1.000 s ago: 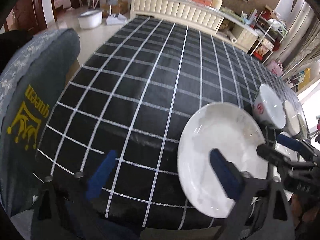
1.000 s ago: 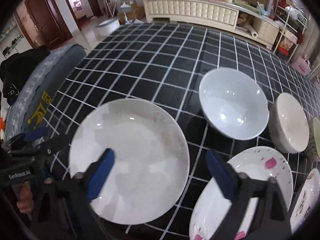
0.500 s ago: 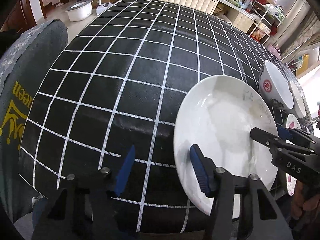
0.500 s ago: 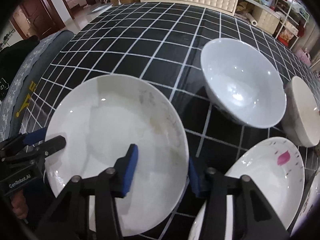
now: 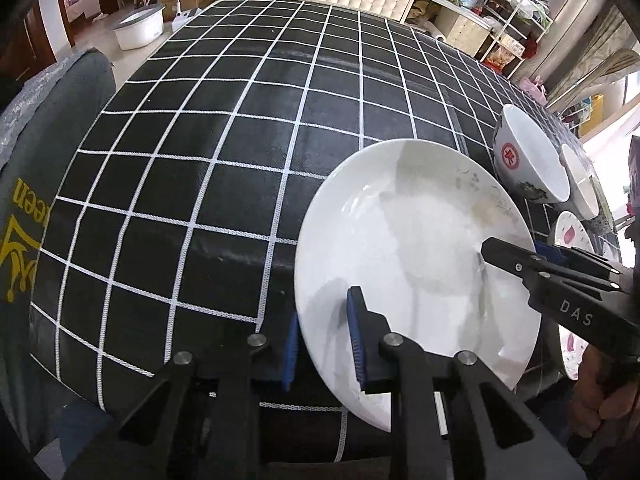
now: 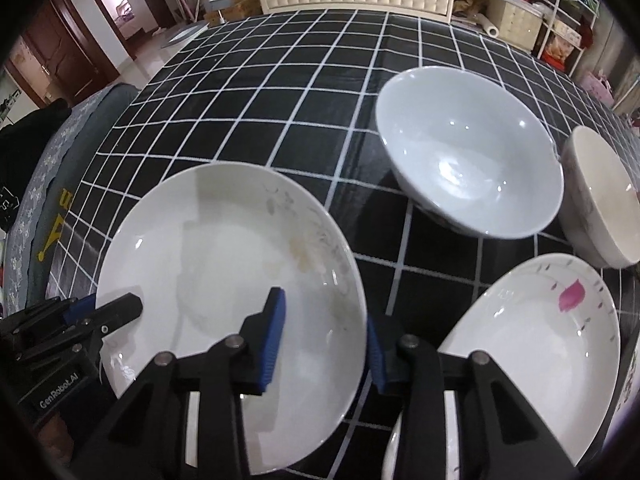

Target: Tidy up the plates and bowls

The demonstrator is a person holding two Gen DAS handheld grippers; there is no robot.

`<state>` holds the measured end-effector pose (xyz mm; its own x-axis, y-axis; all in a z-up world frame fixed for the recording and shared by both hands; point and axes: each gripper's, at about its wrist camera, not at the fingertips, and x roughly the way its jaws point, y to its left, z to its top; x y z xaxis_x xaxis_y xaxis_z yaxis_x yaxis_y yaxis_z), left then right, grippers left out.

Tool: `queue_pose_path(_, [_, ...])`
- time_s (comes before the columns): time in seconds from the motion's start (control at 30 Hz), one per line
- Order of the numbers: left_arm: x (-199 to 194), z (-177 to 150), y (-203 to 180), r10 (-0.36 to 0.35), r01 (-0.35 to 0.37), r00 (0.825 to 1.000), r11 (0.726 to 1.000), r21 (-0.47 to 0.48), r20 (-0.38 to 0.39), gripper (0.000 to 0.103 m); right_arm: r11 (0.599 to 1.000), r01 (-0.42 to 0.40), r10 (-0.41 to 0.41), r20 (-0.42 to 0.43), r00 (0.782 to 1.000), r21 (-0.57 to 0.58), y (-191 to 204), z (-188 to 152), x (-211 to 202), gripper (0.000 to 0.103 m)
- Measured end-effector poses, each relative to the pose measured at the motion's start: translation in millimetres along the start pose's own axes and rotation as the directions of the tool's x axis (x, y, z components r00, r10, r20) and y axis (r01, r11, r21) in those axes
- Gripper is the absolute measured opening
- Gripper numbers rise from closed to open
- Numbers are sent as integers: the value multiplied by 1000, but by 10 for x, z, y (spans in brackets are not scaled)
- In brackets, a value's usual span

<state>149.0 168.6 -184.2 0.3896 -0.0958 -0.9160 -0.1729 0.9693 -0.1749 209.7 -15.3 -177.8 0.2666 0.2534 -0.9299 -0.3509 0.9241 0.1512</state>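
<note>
On table (image 6: 304,92): two plates (image 6: 224,280), two bowls (image 6: 468,160)

A large white plate (image 6: 224,264), faintly patterned, lies at the near edge of the checked surface (image 6: 256,92). To its right lies a petal-marked plate (image 6: 532,340); farther back stand a pale bowl (image 6: 472,160) and a cream bowl (image 6: 604,196).
</note>
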Motion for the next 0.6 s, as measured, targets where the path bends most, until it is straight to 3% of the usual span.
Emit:
queue_pose_path(0.2, [-136, 89, 34, -4, 4, 999, 1000, 4, 33, 20, 1000, -5, 5, 21, 1000, 5, 1, 87, -134, 42])
queue_pose_path(0.37, [-73, 104, 65, 37, -37, 999, 999, 4, 23, 20, 1000, -14, 14, 4, 1000, -2, 51, 103, -37, 42])
queue_pose_path(0.6, [-23, 55, 139, 28, -27, 999, 999, -30, 31, 20, 999, -33, 33, -11, 999, 9, 50, 57, 50, 42])
